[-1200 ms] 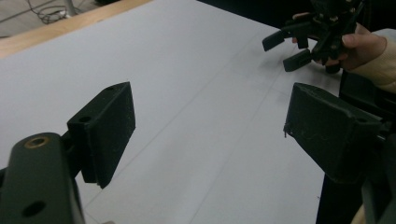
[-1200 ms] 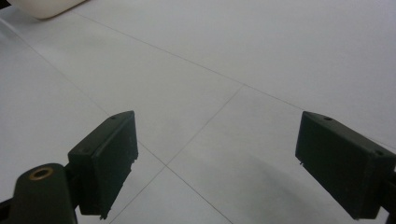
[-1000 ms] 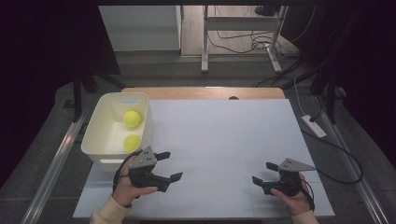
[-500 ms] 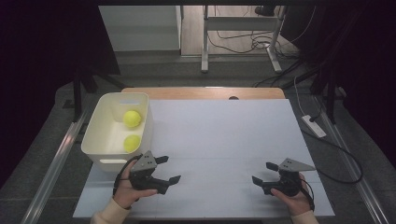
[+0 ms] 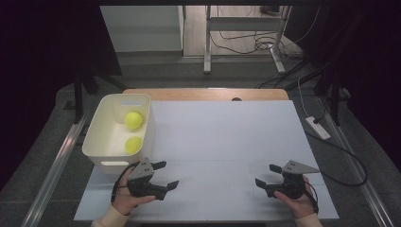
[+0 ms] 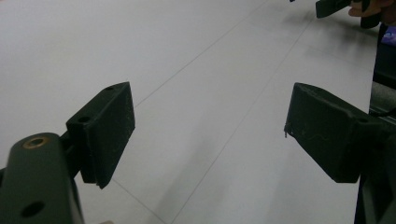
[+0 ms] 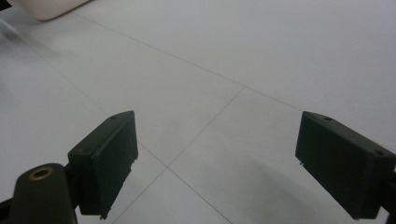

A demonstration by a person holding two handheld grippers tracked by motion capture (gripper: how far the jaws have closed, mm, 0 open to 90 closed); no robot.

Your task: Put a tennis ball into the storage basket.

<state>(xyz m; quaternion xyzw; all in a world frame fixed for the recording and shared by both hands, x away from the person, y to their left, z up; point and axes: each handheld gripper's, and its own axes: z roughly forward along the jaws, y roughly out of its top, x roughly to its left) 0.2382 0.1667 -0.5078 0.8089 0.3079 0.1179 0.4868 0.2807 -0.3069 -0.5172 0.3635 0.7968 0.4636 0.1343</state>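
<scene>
The white table (image 5: 227, 137) carries a white tub (image 5: 105, 137) at its left edge, with two yellow balls (image 5: 133, 120) inside. The left gripper (image 5: 163, 176) and the right gripper (image 5: 265, 175) rest near the front edge, jaws spread and empty. To finish well, I think both hands should stay low, well apart from the tub.

A lab or recording room is suggested: a white-covered table (image 5: 222, 142) is set on grey floor, loose cables (image 5: 246, 45) and a metal frame (image 5: 243, 28) are seen behind the table, a power strip (image 5: 318, 127) right of it, dark surroundings.
</scene>
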